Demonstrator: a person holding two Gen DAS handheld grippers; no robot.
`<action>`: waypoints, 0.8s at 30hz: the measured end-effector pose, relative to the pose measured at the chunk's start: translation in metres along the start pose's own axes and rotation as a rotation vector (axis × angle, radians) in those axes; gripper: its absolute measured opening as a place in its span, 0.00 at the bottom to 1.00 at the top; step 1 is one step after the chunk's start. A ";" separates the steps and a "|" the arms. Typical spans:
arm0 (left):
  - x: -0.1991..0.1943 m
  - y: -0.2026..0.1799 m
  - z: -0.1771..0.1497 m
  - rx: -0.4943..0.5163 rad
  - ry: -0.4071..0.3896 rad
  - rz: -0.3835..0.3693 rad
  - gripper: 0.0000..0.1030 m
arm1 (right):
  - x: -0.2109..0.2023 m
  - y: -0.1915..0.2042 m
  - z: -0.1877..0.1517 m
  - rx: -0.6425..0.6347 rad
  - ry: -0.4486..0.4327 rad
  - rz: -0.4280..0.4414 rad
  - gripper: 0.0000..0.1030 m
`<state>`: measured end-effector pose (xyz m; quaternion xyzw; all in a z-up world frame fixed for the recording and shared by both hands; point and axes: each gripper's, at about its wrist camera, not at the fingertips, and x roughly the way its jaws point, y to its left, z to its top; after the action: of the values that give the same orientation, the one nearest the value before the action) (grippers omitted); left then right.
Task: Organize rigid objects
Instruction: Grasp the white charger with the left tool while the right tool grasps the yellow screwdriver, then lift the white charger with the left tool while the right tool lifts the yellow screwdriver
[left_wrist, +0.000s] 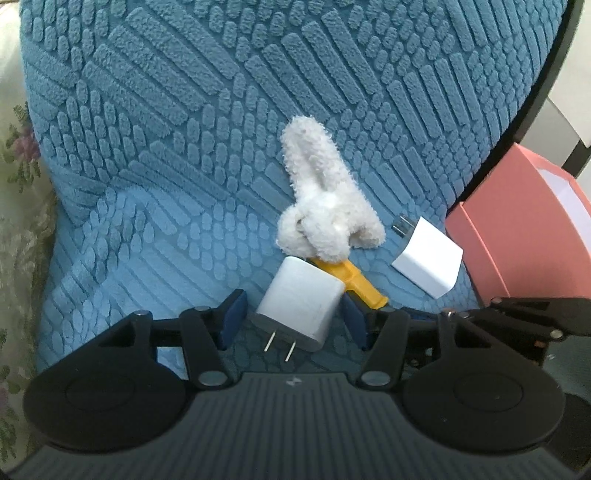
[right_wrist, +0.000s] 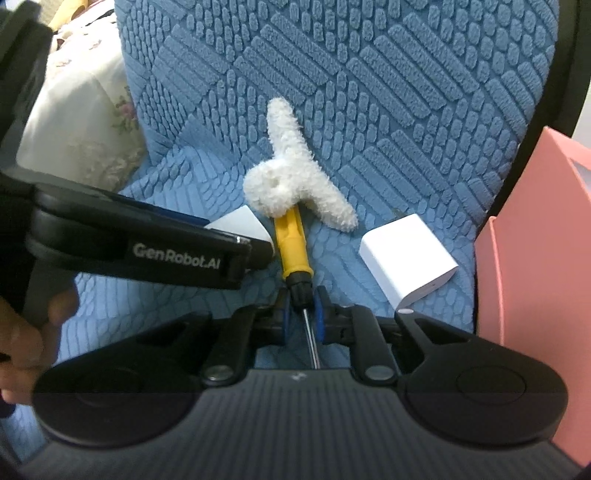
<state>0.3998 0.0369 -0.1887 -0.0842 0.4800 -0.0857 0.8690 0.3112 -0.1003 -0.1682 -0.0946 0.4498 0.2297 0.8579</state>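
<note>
The white wall charger (left_wrist: 300, 303) sits on the blue textured cover (left_wrist: 184, 129), prongs pointing toward the camera, between the blue pads of the left gripper (left_wrist: 291, 321). The right pad (left_wrist: 352, 317) touches its side; the left pad (left_wrist: 232, 317) stands just beside it with a thin gap showing, so whether the grip is firm cannot be told. Behind the charger lies the yellow-handled screwdriver (right_wrist: 293, 243), its handle end tucked under the white fluffy hair clip (left_wrist: 325, 195). The right gripper (right_wrist: 301, 314) has its narrow jaws closed on the screwdriver's black collar, with the metal shaft (right_wrist: 312, 343) running back between the pads toward the camera. In the right wrist view the left gripper's black body (right_wrist: 147, 243) crosses from the left, held by a person's hand (right_wrist: 22, 332), and covers most of the first charger there.

A second white charger (left_wrist: 426, 258) rests to the right, apart from the clip and just beside the pink box (left_wrist: 517, 236), which stands at the cover's right edge. A dark curved rim (left_wrist: 532, 110) bounds the cover on that side; floral fabric (left_wrist: 22, 184) lies beyond the left edge. The upper stretch of the cover, above the clip, is bare cloth.
</note>
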 end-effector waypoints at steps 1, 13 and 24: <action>0.000 -0.001 -0.001 0.010 0.003 0.001 0.62 | -0.002 0.000 -0.001 0.001 -0.001 0.000 0.16; -0.025 -0.008 -0.029 -0.080 -0.021 0.060 0.53 | -0.027 -0.002 -0.015 0.001 -0.009 -0.003 0.16; -0.080 -0.012 -0.063 -0.220 -0.073 0.096 0.50 | -0.065 0.016 -0.041 -0.015 -0.018 -0.018 0.15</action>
<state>0.3037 0.0394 -0.1534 -0.1590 0.4581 0.0124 0.8745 0.2412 -0.1213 -0.1383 -0.1030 0.4394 0.2259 0.8633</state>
